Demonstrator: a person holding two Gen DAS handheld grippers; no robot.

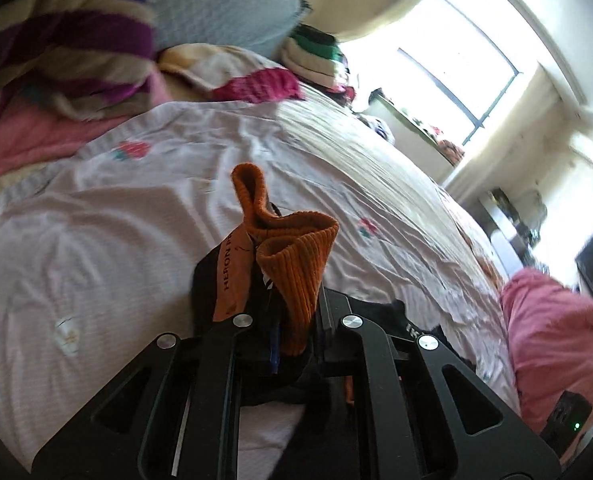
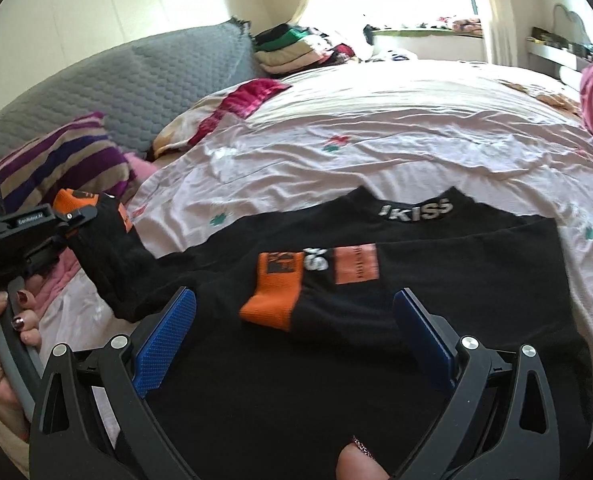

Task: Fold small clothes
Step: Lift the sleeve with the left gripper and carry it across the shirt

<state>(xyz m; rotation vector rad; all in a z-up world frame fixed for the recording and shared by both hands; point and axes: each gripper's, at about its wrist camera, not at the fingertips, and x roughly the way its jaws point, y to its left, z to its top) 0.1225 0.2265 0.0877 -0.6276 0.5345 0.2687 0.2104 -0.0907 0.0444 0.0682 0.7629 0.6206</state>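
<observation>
while we lift: left gripper (image 1: pixel 280 276) fingers clamp the sock (image 1: pixel 292 264)
right gripper (image 2: pixel 294 336): fingers wide, empty
risk: sock slips onto the bed (image 2: pixel 376 120)

I count two black socks with orange ribbed cuffs: one (image 2: pixel 108 240) clamped in my left gripper (image 2: pixel 70 220), one (image 2: pixel 296 300) lying flat between my right gripper's (image 2: pixel 294 332) two blue textured pads (image 2: pixel 164 340). Beyond them lies one black garment with white lettering (image 2: pixel 416 216).

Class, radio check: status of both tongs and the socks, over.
Left tongs shut on black-and-orange sock, lifted off bed. Right tongs open above second sock, lying on black garment. Nothing in the way.
</observation>
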